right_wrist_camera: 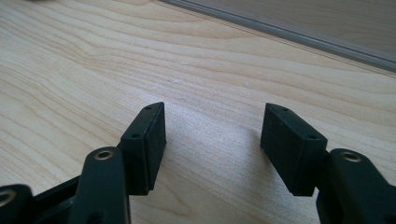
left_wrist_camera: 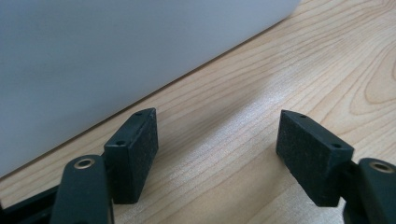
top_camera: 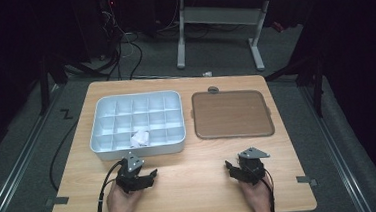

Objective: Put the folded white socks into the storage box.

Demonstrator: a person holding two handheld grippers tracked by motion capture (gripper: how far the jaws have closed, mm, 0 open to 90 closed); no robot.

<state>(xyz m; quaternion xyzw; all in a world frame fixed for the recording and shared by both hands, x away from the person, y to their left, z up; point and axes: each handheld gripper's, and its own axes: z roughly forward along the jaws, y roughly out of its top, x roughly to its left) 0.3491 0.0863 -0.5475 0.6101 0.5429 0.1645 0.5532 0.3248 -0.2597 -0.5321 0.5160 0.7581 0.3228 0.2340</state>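
Brown tray (top_camera: 231, 114) right of centre on wooden table (top_camera: 191, 186); white desk frame (top_camera: 217, 18) on floor beyond.

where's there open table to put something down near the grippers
Bare wood runs between the left gripper and right gripper, in front of the white divided tray and brown tray. The narrow strip between the trays is tight. The back edge is crowded by both trays and a small grey knob.

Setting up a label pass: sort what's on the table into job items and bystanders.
Job:
left gripper, open
right gripper, open
white divided tray
crumpled white piece in a front compartment

Lying about:
brown lid
small grey disc
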